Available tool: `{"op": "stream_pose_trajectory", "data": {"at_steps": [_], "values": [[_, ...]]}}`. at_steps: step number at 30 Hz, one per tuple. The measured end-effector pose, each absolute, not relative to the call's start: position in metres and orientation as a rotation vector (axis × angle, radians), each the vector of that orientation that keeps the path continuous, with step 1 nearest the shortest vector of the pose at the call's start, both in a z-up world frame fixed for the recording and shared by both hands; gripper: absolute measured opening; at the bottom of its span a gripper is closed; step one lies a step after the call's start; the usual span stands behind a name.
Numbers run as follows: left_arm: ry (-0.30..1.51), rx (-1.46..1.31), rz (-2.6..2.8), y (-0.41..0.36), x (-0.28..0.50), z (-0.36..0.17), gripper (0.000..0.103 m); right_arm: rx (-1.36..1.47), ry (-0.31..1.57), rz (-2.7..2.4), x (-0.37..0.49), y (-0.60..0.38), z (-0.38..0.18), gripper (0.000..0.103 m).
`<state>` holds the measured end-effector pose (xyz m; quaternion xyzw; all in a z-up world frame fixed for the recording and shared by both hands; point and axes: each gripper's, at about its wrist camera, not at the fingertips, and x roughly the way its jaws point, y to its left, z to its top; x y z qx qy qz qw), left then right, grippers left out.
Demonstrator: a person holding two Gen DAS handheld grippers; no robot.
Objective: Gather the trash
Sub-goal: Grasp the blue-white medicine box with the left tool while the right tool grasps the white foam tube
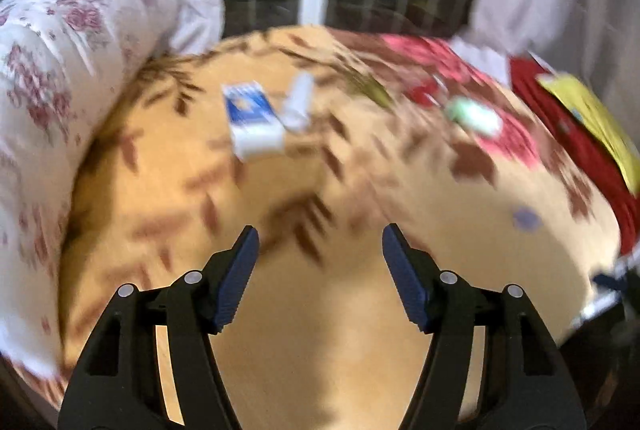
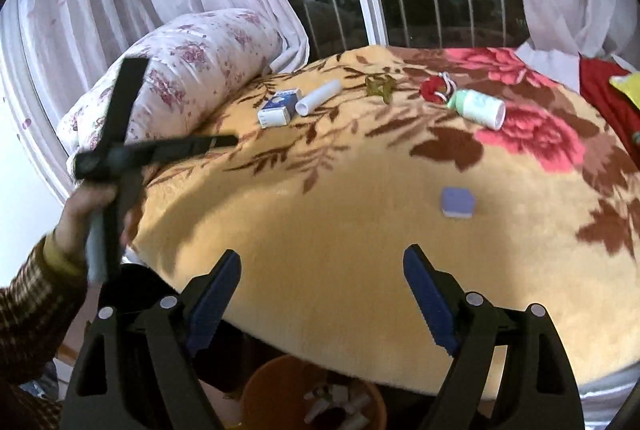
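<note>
Loose items lie on a bed under a yellow floral blanket (image 2: 320, 214). At the far side are a blue-and-white box (image 2: 280, 108), a white tube (image 2: 318, 97), an olive hair clip (image 2: 379, 86), a red thing with a white ring (image 2: 434, 90) and a green-and-white bottle (image 2: 478, 108). A small purple block (image 2: 458, 203) lies nearer. My right gripper (image 2: 323, 252) is open over the bed's near edge, holding nothing. The left wrist view is blurred. It shows the box (image 1: 254, 118), tube (image 1: 298, 102), bottle (image 1: 474, 116) and purple block (image 1: 526, 219). My left gripper (image 1: 320, 230) hangs open and empty above the blanket.
An orange bin (image 2: 256, 386) with several scraps inside stands on the floor below the bed's near edge. A rolled floral quilt (image 2: 180, 70) lies along the bed's left side. A hand (image 2: 88, 214) in a checked sleeve holds a black tool frame (image 2: 120, 154). Curtains and a barred window stand behind.
</note>
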<state>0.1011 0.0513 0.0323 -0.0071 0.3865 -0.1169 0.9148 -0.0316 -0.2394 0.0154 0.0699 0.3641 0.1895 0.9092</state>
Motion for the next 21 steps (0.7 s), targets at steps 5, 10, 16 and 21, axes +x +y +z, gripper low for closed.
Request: {"op": "stream_pose_trajectory", "data": {"at_steps": [5, 10, 16, 21], "values": [[0.809, -0.011, -0.122, 0.059, 0.167, 0.032, 0.063, 0.161, 0.764, 0.384, -0.014, -0.247, 0.006, 0.082], [0.853, 0.006, -0.079, 0.050, 0.217, 0.011, 0.063, 0.175, 0.790, 0.374, -0.002, -0.252, -0.005, 0.082], [0.886, 0.039, -0.047, 0.040, 0.249, -0.016, 0.063, 0.169, 0.797, 0.369, 0.013, -0.256, -0.003, 0.082], [0.886, -0.067, -0.041, 0.059, 0.255, -0.024, 0.055, 0.155, 0.781, 0.391, 0.023, -0.249, 0.008, 0.082]]}}
